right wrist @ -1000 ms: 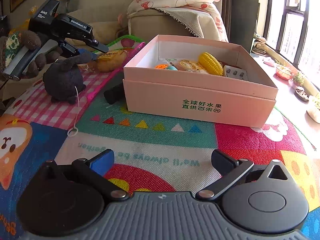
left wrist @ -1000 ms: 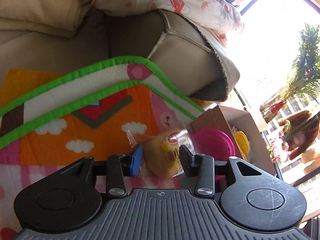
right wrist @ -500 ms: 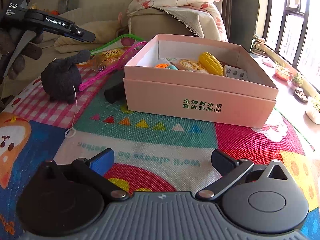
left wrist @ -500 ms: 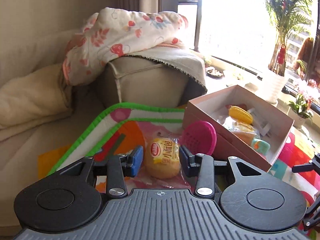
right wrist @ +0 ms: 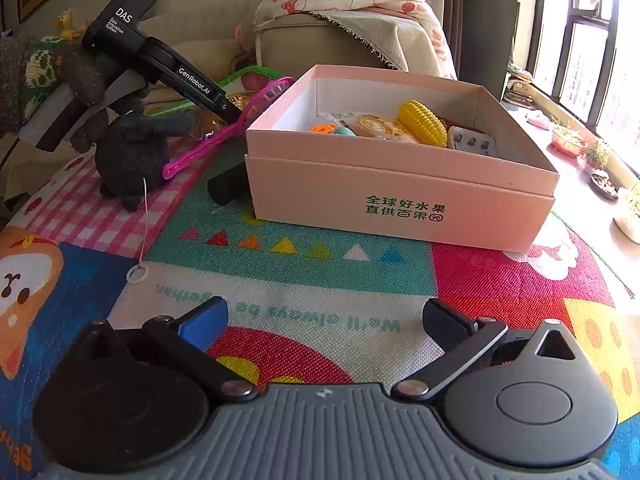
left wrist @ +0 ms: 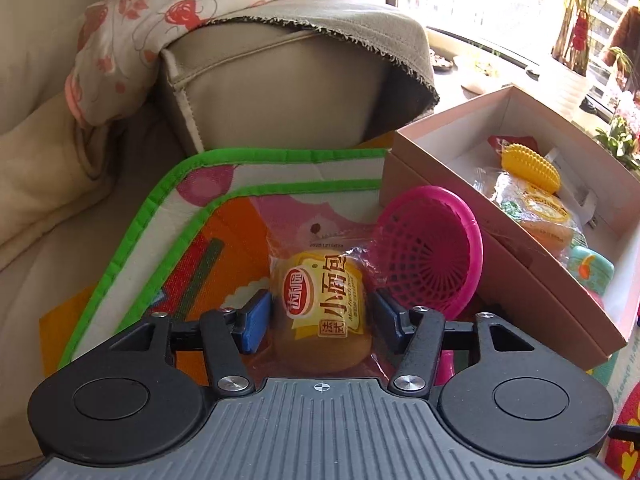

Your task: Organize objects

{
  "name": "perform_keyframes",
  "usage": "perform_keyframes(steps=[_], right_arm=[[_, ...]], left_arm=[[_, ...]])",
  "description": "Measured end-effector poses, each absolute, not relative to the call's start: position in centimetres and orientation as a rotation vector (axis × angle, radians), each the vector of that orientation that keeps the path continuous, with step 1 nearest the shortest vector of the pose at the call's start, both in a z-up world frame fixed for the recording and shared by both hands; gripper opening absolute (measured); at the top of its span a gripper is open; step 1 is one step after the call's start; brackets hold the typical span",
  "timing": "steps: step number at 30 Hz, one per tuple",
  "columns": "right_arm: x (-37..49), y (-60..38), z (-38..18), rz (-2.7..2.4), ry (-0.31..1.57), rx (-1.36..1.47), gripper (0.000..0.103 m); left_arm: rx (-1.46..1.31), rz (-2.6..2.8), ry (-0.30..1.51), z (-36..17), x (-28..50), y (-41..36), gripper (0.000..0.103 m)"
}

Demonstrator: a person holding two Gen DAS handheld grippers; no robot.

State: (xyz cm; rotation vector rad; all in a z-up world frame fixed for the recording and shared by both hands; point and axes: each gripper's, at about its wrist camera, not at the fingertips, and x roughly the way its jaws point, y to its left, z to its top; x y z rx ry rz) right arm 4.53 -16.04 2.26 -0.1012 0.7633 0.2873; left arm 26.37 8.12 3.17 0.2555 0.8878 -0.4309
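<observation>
My left gripper (left wrist: 318, 314) is shut on a wrapped small bread (left wrist: 320, 304) with a yellow label, close above the play mat (left wrist: 160, 240). A pink plastic strainer (left wrist: 430, 256) leans on the pink cardboard box (left wrist: 500, 256) to its right. The box (right wrist: 400, 184) holds a yellow toy corn (right wrist: 422, 122), a wrapped pastry (right wrist: 376, 126), a blister pack (right wrist: 472, 142) and small toys. My right gripper (right wrist: 324, 320) is open and empty, low over the mat in front of the box. The left gripper's body (right wrist: 160, 60) shows at the far left in the right wrist view.
A dark grey plush toy (right wrist: 132, 156) with a string tag sits on the mat left of the box. A black cylinder (right wrist: 226, 186) lies by the box's left corner. A sofa armrest (left wrist: 288, 92) with a floral blanket stands behind. Potted plants line the window sill (right wrist: 576, 136).
My left gripper has swung round and down with the bread, so the box and strainer now lie close on its right. The right gripper has not moved.
</observation>
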Motion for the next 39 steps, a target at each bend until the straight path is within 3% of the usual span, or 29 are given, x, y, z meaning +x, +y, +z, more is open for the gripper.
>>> perform_keyframes(steps=[8,16,22,30,32,34,38,39], right_arm=[[4.8,-15.8,2.3,0.280,0.777,-0.100,0.103],[4.9,-15.4,2.5,0.263,0.778,-0.103,0.103],[4.8,-12.1,4.0,0.301,0.735,-0.136,0.103],[5.2,-4.0,8.3,0.470,0.582,-0.312,0.103],[7.0,-2.5,9.3,0.414,0.582,-0.328,0.095],[9.2,-1.3,10.5,0.357,0.570,-0.378,0.073],[15.4,0.7,12.7,0.278,0.584,-0.442,0.062],[17.4,1.3,12.7,0.256,0.620,-0.444,0.052]], left_arm=[[0.114,-0.365,0.784,5.6,22.9,10.5,0.054],[-0.102,-0.419,0.525,12.0,10.3,14.7,0.054],[-0.192,-0.396,0.581,7.6,2.4,16.1,0.054],[-0.317,-0.178,0.618,4.0,-1.0,20.7,0.054],[-0.359,-0.182,0.594,3.6,-1.6,21.3,0.054],[-0.405,-0.211,0.570,2.9,-1.9,21.2,0.054],[-0.455,-0.308,0.509,1.0,-2.6,20.0,0.054],[-0.452,-0.311,0.499,0.7,-2.6,19.7,0.053]])
